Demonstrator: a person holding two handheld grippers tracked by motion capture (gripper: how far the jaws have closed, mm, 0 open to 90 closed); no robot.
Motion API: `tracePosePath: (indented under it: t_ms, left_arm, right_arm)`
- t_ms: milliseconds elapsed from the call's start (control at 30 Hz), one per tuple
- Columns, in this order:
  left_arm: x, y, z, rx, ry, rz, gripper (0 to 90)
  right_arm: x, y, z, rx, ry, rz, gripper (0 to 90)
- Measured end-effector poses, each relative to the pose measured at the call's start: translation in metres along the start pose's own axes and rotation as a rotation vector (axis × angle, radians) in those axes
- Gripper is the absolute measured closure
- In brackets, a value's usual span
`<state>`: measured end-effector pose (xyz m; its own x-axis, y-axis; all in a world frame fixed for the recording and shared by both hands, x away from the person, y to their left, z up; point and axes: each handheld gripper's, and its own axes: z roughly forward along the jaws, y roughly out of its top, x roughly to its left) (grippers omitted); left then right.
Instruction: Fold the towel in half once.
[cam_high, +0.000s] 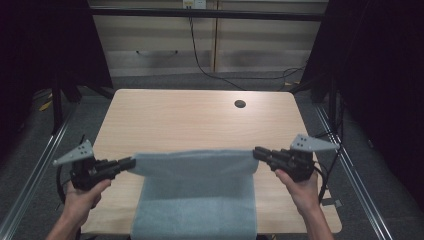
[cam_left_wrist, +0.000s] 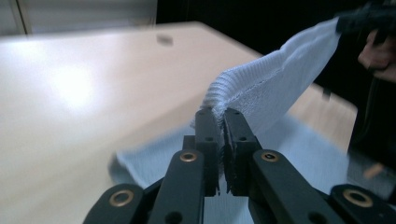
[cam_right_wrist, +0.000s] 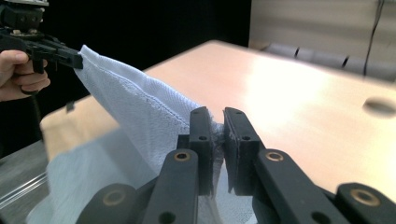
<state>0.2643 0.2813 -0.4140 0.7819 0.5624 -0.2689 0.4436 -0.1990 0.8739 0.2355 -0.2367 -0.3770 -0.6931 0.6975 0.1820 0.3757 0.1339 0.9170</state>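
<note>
Cloth (cam_high: 195, 192) hangs stretched between the two grippers, a pale blue towel whose top edge runs left to right across the near half of the table (cam_high: 190, 117). The left gripper (cam_high: 131, 163) pinches the left corner of that edge and the right gripper (cam_high: 256, 152) pinches the right corner, each with its jaws pressed together on the fabric. In the left gripper view the jaws close on a folded lip of the towel (cam_left_wrist: 275, 88), which rises away toward the other gripper (cam_left_wrist: 343, 23); the right gripper view shows the same in mirror, the towel (cam_right_wrist: 135, 107) climbing from the jaws to the far gripper (cam_right_wrist: 79, 60).

The held edge is lifted off the wood, and the rest of the towel falls from it toward the near edge of the table, where it drapes over and down. Its long axis, as it lies now, runs near to far, at right angles to the line between the jaws. Both hands sit level and equally near the fabric, so any fold or spread would likely call for both moving together, carrying the taut edge toward the far side or back over the near part.
</note>
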Motion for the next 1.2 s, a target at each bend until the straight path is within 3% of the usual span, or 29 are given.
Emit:
tracePosePath:
  t_ms: [100,200,400,500,600,667,733,833,1000,1133,1200]
  left_arm:
    - [0.0,-0.025,0.01,0.078,0.007,-0.034,85.7]
    - [-0.001,-0.044,0.018,0.146,0.001,-0.037,85.7]
    - [-0.002,-0.066,0.034,0.243,0.015,-0.049,85.6]
    - [0.0,-0.074,0.042,0.291,0.023,-0.046,85.3]
    - [0.008,-0.076,0.047,0.28,0.013,-0.071,85.3]
    - [0.012,-0.076,0.053,0.266,0.026,-0.043,85.4]
    - [0.016,-0.074,0.058,0.25,0.039,-0.063,85.6]
    - [0.025,-0.065,0.068,0.255,0.068,-0.053,85.6]
    - [0.051,-0.048,0.09,0.245,0.107,-0.05,85.7]
    - [0.071,-0.037,0.106,0.225,0.139,-0.092,85.7]
    - [0.08,-0.032,0.112,0.212,0.164,-0.093,85.7]
  right_arm:
    - [0.002,-0.033,0.005,0.088,-0.011,0.035,82.3]
    - [0.003,-0.067,0.014,0.187,-0.021,0.053,82.3]
    - [0.009,-0.101,0.032,0.32,-0.01,0.058,82.3]
    - [0.012,-0.113,0.044,0.404,-0.032,0.029,82.2]
    - [0.005,-0.115,0.048,0.405,-0.04,0.032,82.4]
    - [-0.002,-0.114,0.052,0.387,-0.066,0.056,82.6]
    - [-0.007,-0.111,0.057,0.386,-0.097,0.055,82.6]
    - [-0.02,-0.106,0.067,0.377,-0.114,0.061,82.7]
    - [-0.044,-0.093,0.09,0.373,-0.177,0.047,82.8]
    - [-0.063,-0.083,0.109,0.36,-0.205,0.064,82.8]
    - [-0.073,-0.077,0.12,0.358,-0.228,0.074,82.8]
